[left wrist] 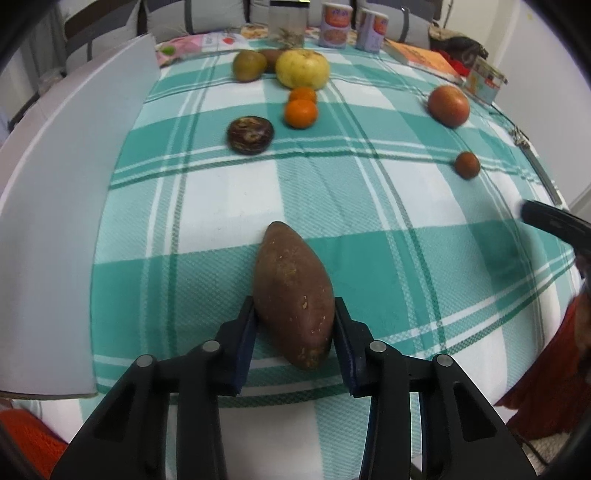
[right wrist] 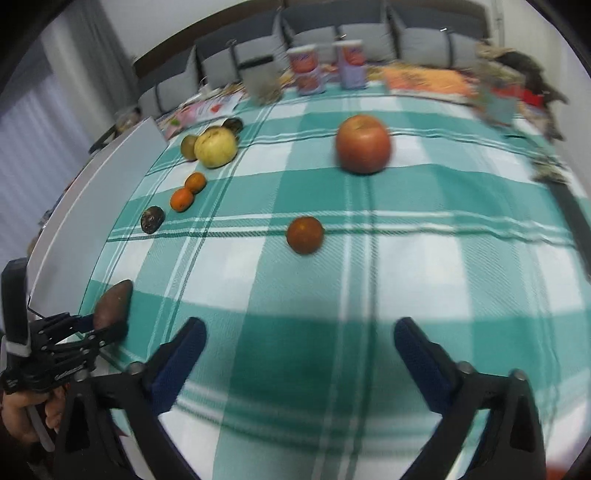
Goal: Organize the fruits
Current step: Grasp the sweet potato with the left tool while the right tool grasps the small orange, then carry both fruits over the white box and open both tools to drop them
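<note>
your left tool (left wrist: 294, 317) is clamped on the sweet potato (left wrist: 293, 295); most of the sorting is left.

your left tool grips the reddish-brown sweet potato low on the near part of the desk (left wrist: 221, 206), its pads pressing both flanks. your right tool (right wrist: 299, 332) stands wide with nothing between its fingers, aimed toward the small dark-orange fruit (right wrist: 305, 235) and the red apple (right wrist: 363, 144) beyond it, both lying loose and well apart. a rough row runs along the far left: yellow apple (left wrist: 302, 69), two oranges (left wrist: 301, 113), a dark mottled fruit (left wrist: 250, 134). so the job looks barely half done. the tins (left wrist: 335, 25) at the back carry labels, but the writing is too blurred to read.
</note>
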